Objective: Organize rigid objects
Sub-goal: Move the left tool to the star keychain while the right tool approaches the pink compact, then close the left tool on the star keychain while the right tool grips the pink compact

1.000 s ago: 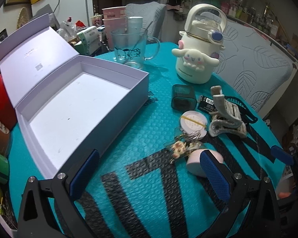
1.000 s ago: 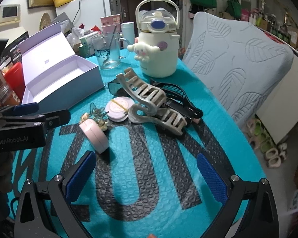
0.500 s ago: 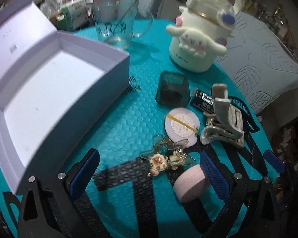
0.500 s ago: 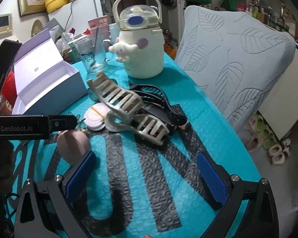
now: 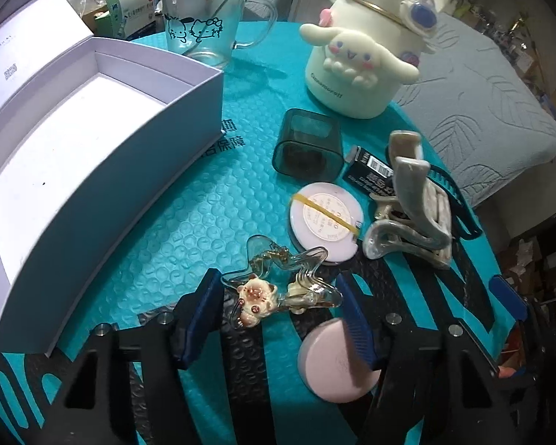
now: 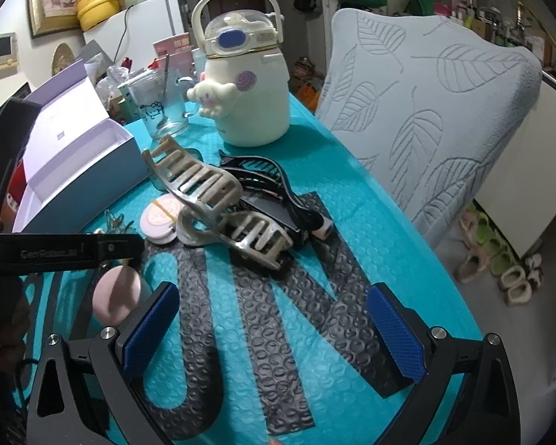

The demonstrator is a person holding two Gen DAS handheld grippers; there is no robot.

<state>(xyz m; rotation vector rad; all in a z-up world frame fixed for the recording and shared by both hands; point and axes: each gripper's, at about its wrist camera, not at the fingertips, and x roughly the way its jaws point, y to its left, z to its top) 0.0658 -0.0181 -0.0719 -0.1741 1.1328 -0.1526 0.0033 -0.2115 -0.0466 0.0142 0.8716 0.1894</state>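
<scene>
My left gripper (image 5: 278, 319) is low over the teal mat, its jaws open around a clear star keychain with a small bear charm (image 5: 274, 289), not touching it. A pink round case (image 5: 333, 359) lies partly under the right finger. Beyond lie a round pink compact (image 5: 326, 218), a grey claw hair clip (image 5: 411, 211), a dark square cup (image 5: 307, 148) and a black hair clip (image 6: 278, 181). The open white box (image 5: 74, 148) stands at left. My right gripper (image 6: 274, 333) is open and empty, short of the grey clip (image 6: 218, 200).
A cream cartoon water bottle (image 5: 363, 59) and a glass mug (image 5: 204, 29) stand at the back of the mat. A grey leaf-pattern cushion (image 6: 426, 92) lies past the table's right edge. The left gripper's body (image 6: 55, 250) crosses the right wrist view.
My left gripper moved forward and down to the keychain and its jaws narrowed around it. My right gripper drifted slightly forward, still open.
</scene>
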